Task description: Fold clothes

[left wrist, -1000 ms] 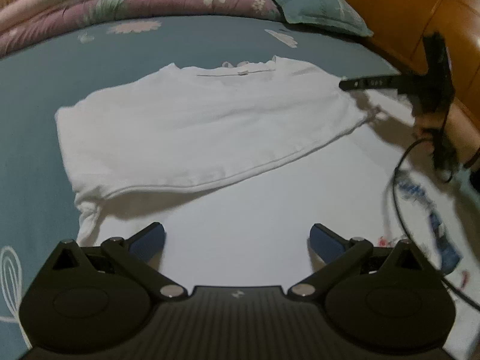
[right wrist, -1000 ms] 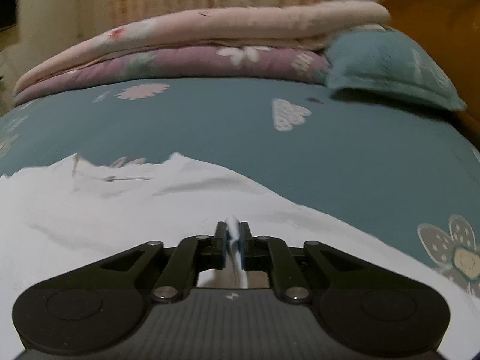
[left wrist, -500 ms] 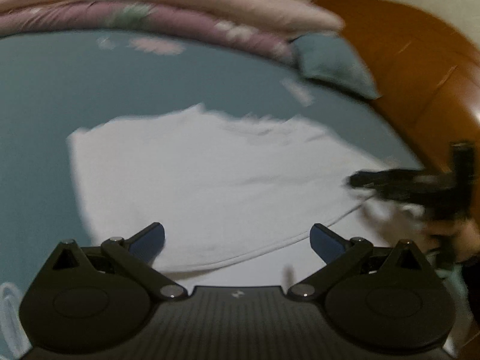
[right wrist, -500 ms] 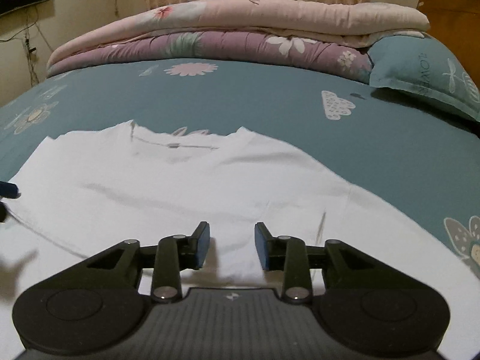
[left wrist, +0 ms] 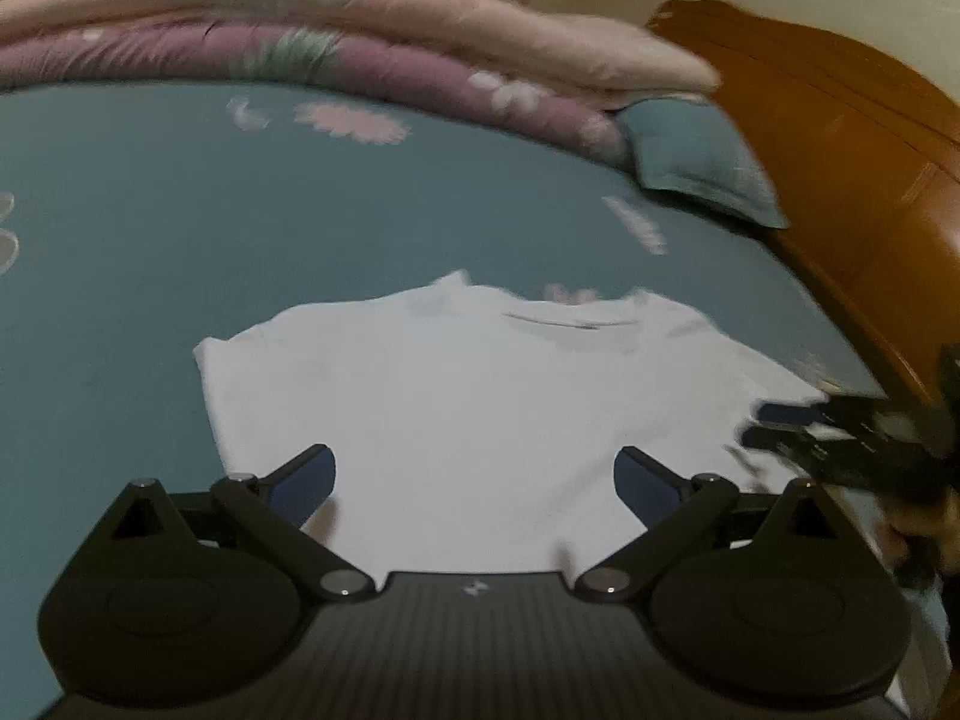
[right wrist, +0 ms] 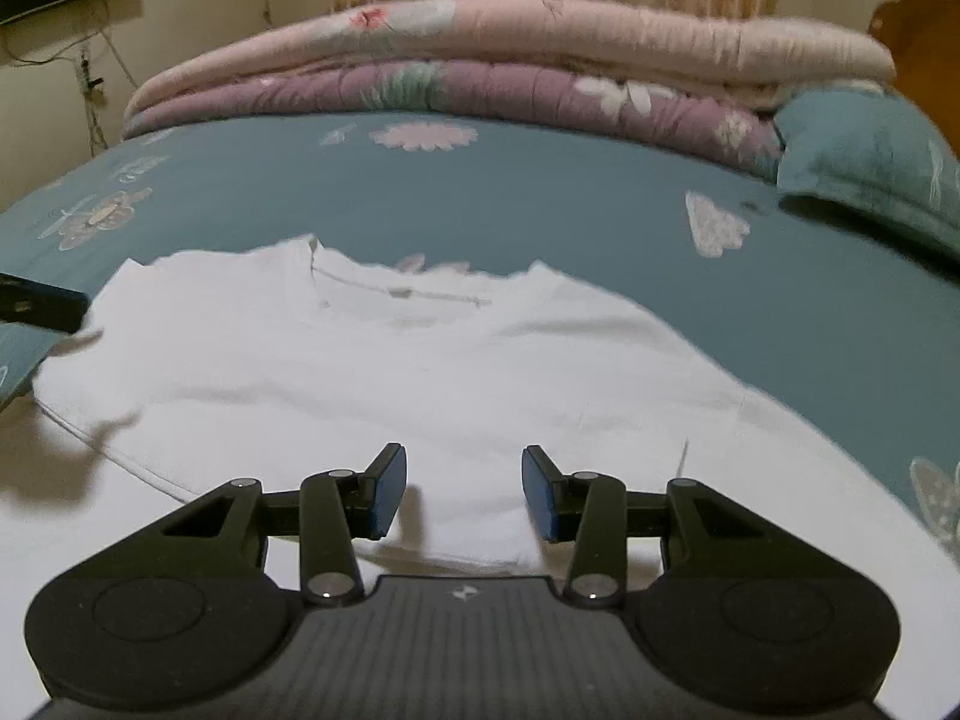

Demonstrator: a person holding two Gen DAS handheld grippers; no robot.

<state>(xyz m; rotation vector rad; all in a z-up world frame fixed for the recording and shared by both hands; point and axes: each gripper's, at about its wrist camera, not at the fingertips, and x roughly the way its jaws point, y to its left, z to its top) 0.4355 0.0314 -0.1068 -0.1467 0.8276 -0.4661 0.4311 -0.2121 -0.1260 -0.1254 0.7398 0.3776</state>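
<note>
Two hand-held claws, both angled downward. The left claw [left wrist: 474, 474] has its blue-padded fingers [left wrist: 303, 483] spread wide, nothing between them. The right claw [right wrist: 463, 489] is parting its pads [right wrist: 387, 492], gap empty. In the left wrist view it appears blurred at the right edge, gripped by a hand [left wrist: 918, 525].

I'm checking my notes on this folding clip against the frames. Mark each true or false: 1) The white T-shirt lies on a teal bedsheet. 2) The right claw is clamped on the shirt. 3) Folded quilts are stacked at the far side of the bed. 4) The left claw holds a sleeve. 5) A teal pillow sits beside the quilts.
1) True: the white T-shirt lies on the teal bedsheet.
2) False: the right claw is opening, nothing between its pads.
3) True: the folded quilts are stacked there.
4) False: the left claw is open and empty.
5) True: the teal pillow.
</note>
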